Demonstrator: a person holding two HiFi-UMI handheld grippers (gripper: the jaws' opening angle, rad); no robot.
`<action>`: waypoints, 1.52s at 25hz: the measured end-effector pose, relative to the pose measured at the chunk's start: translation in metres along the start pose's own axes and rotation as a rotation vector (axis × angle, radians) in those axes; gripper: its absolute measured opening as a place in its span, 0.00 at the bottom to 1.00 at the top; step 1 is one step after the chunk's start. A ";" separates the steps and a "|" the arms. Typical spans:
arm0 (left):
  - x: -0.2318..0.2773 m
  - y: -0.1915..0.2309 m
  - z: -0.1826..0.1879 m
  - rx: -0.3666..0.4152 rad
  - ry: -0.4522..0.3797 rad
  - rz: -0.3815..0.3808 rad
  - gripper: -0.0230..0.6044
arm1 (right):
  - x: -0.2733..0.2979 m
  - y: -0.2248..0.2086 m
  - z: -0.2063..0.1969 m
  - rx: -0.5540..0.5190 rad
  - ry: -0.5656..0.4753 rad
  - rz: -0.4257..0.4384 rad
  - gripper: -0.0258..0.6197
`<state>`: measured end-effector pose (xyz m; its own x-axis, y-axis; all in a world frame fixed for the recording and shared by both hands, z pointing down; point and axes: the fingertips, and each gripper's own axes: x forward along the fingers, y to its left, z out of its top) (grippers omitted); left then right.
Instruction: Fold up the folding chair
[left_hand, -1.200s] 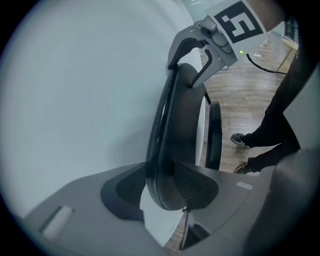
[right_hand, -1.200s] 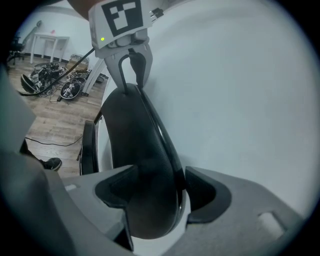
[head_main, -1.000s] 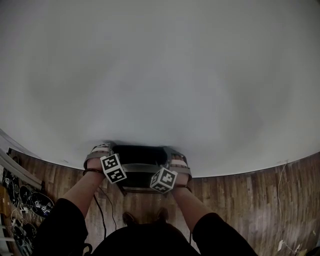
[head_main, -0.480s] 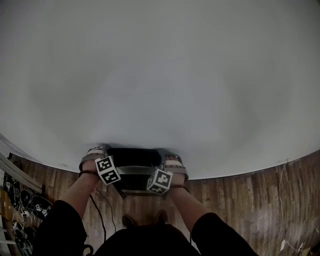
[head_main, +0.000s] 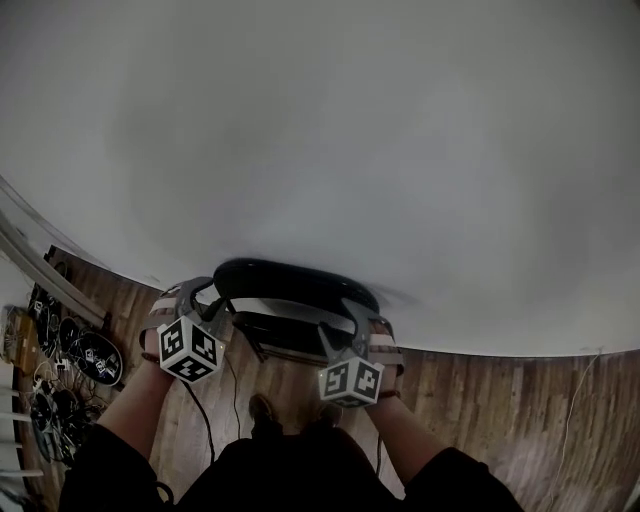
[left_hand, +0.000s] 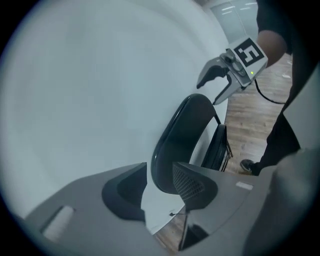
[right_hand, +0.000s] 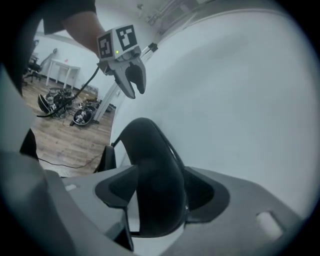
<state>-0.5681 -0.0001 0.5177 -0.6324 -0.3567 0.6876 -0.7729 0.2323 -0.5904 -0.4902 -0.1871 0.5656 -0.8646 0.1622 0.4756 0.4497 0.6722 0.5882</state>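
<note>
Far left of the backrest (head_main: 290, 283): heap of black cables and round gear (head_main: 70, 365) on the wooden floor (head_main: 500, 400); at the backrest's left end: left claw (left_hand: 160, 186), jaws part-way apart and just closed in a little, pads set either side of the black rim and gripping it; centre: folding chair (head_main: 285, 335), black, curved backrest uppermost, dark seat panel just beneath it, the whole close against the white wall (head_main: 350, 150); at the backrest's right end: right claw (right_hand: 160, 192), jaws clamped on the thick rim, which fills the gap between them; below the backrest: the person's shoes (head_main: 262, 410) on the floor, a thin black cable (head_main: 203, 420) running past on their left; behind the backrest: the wall.
</note>
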 end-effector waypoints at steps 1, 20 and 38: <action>-0.010 -0.005 -0.009 -0.051 -0.004 0.009 0.30 | -0.005 0.011 0.001 0.014 -0.018 0.034 0.48; -0.199 -0.105 -0.061 -0.582 -0.633 -0.091 0.30 | -0.116 0.181 0.072 0.334 0.001 0.266 0.47; -0.326 -0.251 -0.089 -0.550 -0.861 -0.498 0.25 | -0.253 0.291 0.135 0.725 -0.023 0.139 0.44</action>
<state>-0.1725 0.1381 0.4796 -0.1673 -0.9746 0.1490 -0.9804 0.1804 0.0791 -0.1706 0.0652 0.5278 -0.8187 0.2901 0.4955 0.3007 0.9518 -0.0603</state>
